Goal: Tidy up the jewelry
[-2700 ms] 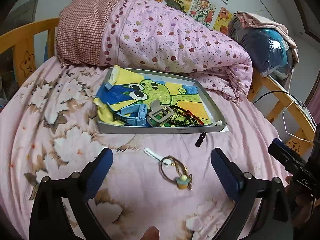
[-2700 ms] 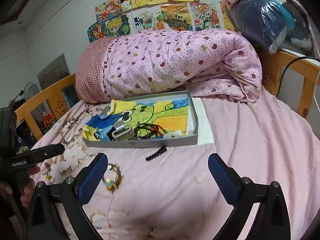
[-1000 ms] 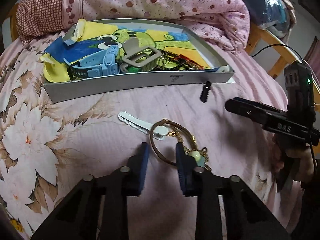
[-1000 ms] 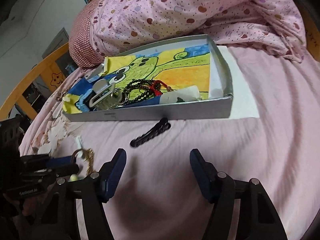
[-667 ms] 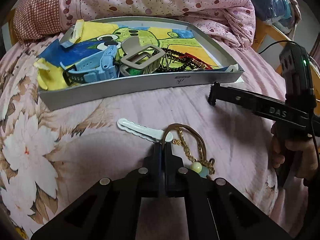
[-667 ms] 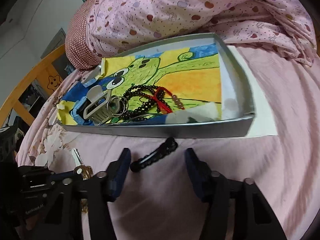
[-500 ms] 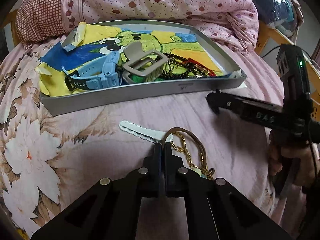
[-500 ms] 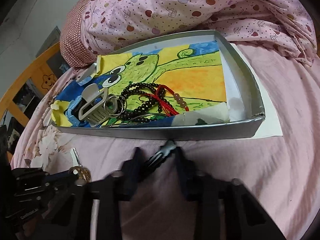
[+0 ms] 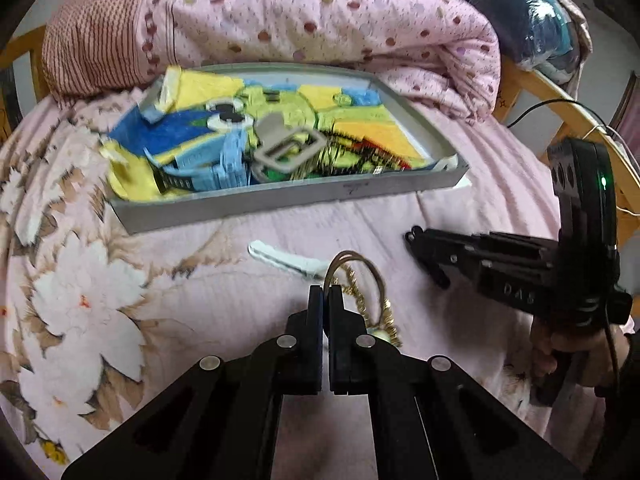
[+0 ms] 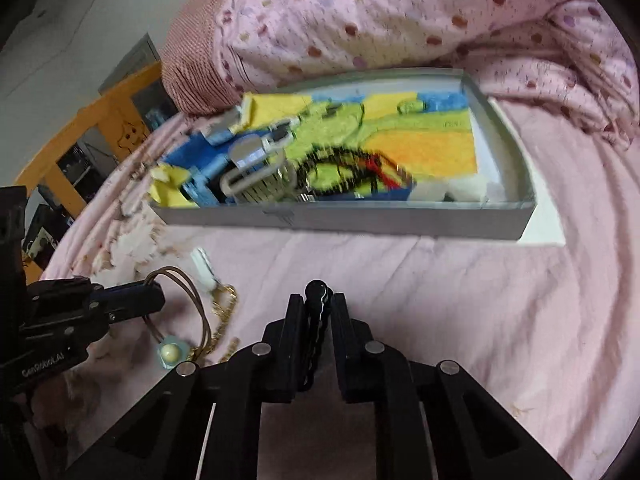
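Observation:
My left gripper (image 9: 325,292) is shut on a brown ring with a gold chain (image 9: 354,262) and a pale bead charm (image 10: 172,354), holding it just over the pink bedsheet. My right gripper (image 10: 317,301) has a black hair clip (image 10: 316,320) upright between its pads, and its jaws are closing on it. In the left wrist view the right gripper (image 9: 414,240) reaches in from the right. A white hair clip (image 9: 280,258) lies on the sheet beside the ring. The grey tray (image 9: 280,200) behind holds a blue watch (image 9: 208,168), a grey buckle (image 9: 288,148) and dark beads (image 10: 344,160).
A rolled pink dotted quilt (image 9: 320,20) lies behind the tray. The wooden bed rail (image 9: 532,80) and a dark cable (image 9: 560,104) run along the right, with a plastic-wrapped bundle (image 9: 528,28) above. A person's hand (image 9: 576,356) grips the right tool.
My left gripper shut on the brown ring and lifted it slightly. My right gripper moved up to the black hair clip and closed around it from wide open.

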A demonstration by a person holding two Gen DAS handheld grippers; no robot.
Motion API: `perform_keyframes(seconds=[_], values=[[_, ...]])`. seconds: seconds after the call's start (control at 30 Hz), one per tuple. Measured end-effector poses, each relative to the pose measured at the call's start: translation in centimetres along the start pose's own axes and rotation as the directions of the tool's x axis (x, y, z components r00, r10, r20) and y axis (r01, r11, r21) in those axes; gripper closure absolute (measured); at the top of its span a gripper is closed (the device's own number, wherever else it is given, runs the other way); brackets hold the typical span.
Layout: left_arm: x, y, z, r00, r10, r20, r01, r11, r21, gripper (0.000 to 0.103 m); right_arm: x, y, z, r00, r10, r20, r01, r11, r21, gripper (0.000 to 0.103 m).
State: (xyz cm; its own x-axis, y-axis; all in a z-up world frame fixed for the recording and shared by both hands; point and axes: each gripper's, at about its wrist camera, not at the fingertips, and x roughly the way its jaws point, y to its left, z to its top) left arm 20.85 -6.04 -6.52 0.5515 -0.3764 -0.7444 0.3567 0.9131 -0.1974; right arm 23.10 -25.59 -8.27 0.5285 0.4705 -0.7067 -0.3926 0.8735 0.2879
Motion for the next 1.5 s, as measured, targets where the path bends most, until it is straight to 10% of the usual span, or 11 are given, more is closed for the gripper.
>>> perform_keyframes(seconds=[0.5, 1.5], values=[[-1.9, -1.6, 8.7, 0.984, -0.068, 0.166, 0.064, 0.998, 0.03, 0.102, -4.3, -1.6, 6.9, 0.975, -0.035, 0.218, 0.028, 0.999, 0.033, 0.09], [5.4, 2.2, 11.3, 0.993, -0.113, 0.025, 0.115, 0.983, -0.142, 0.102, 0.8, -6.7, 6.9, 0.994, -0.066, 0.09, 0.051, 0.987, 0.152, 0.084]])
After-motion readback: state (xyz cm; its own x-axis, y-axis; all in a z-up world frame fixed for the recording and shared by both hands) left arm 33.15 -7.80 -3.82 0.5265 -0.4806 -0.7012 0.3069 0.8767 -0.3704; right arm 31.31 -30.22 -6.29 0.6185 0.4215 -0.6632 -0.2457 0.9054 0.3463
